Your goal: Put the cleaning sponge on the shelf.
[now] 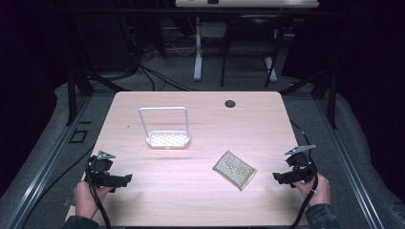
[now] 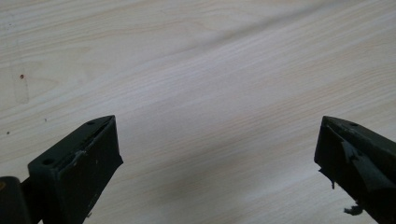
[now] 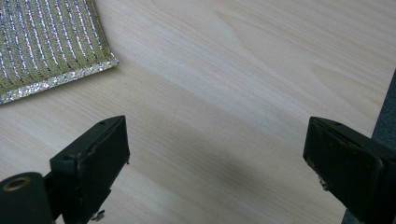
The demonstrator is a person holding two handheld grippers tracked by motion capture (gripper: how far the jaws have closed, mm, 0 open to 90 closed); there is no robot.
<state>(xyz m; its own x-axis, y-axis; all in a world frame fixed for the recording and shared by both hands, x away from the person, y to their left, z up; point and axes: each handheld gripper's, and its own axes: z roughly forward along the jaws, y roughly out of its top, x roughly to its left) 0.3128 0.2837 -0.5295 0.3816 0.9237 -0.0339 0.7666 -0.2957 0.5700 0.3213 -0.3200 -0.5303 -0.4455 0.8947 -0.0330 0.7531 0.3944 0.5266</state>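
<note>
**Both grippers spread wide over bare wood, sponge cloth untouched**

Seen from the high view: left gripper (image 1: 125,180) held low at the near left corner of the table (image 1: 200,200), gripped by the left hand (image 1: 87,198), jaws pointed toward the table's middle. Spread wide, with nothing between them. Confirmed in the left gripper view, where the left gripper (image 2: 217,154) hung over plain wood grain, one black jaw at each lower corner and a broad stretch of tabletop (image 2: 210,70) between.

Right gripper (image 1: 277,177) held at the near right edge by the right hand (image 1: 317,190), jaws turned inward toward the glittery cloth (image 1: 234,169). Likewise spread wide and empty. In the right gripper view, right gripper (image 3: 217,149) found above bare wood, with the cloth (image 3: 46,42) lying flat at the upper left, apart from the jaws, its silver-edged corner aimed toward the middle of the picture.

Cloth lay flat on the table, right of centre, turned at an angle to the table's edges, near the right gripper yet not touched by it. Farther back and left of centre stood a white rack (image 1: 167,138): a perforated tray with a tall looped handle, upright, well apart from the cloth and from both grippers. A dark round hole (image 1: 230,103) marked the far side of the tabletop.
</note>
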